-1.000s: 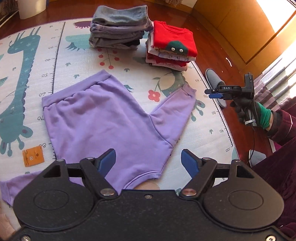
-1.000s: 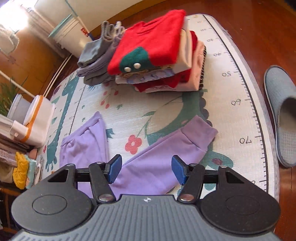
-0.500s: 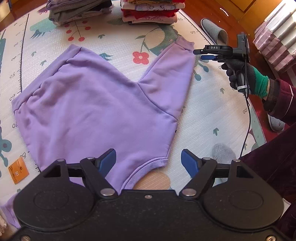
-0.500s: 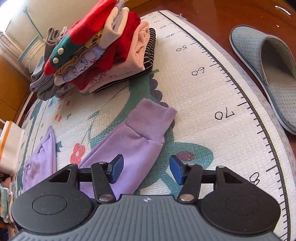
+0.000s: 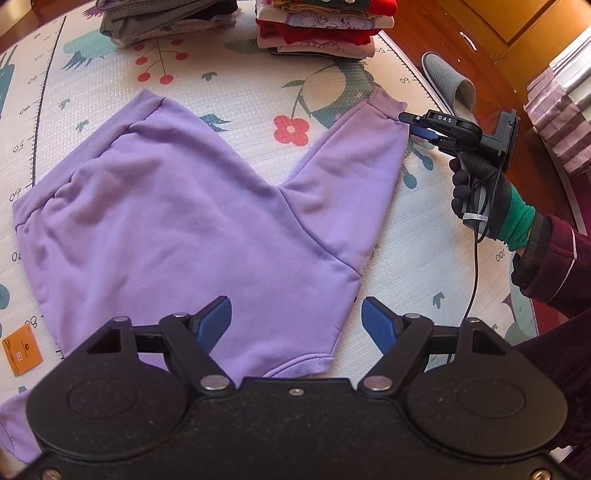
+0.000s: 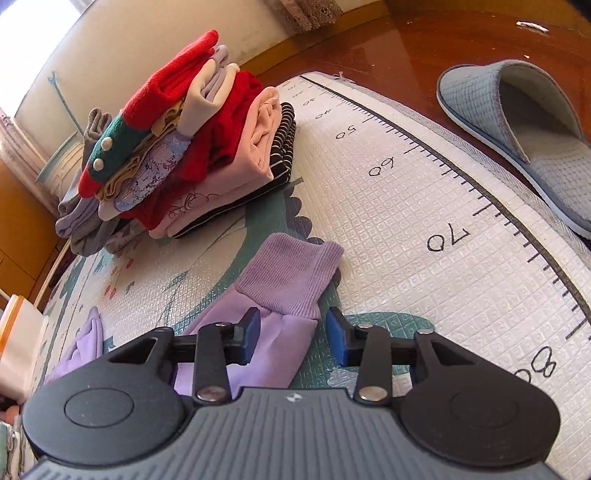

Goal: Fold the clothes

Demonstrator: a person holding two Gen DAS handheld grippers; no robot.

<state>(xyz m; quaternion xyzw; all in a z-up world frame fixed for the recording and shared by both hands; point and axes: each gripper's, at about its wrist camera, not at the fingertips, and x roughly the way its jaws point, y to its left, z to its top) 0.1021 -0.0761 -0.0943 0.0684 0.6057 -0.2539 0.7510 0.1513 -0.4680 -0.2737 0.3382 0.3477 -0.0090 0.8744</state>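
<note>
A lilac sweatshirt (image 5: 184, 229) lies spread flat on the printed play mat (image 5: 229, 74). Its right sleeve runs up to a ribbed cuff (image 5: 384, 101), also seen in the right wrist view (image 6: 291, 280). My left gripper (image 5: 297, 319) is open and empty, low over the garment's near edge. My right gripper (image 6: 293, 330) is open with its fingers straddling the sleeve just below the cuff; in the left wrist view it (image 5: 415, 125) sits at the sleeve's right edge. The left sleeve end (image 5: 14, 432) shows at the bottom left.
Two stacks of folded clothes stand at the mat's far side, a grey one (image 5: 162, 18) and a red-topped one (image 6: 192, 147). A grey slipper (image 6: 524, 133) lies on the wooden floor beyond the mat's right edge. An orange card (image 5: 22, 350) lies at the left.
My right gripper has moved down and forward to the sleeve, its fingers now on both sides of it below the cuff and closer together. My left gripper has moved in over the garment.
</note>
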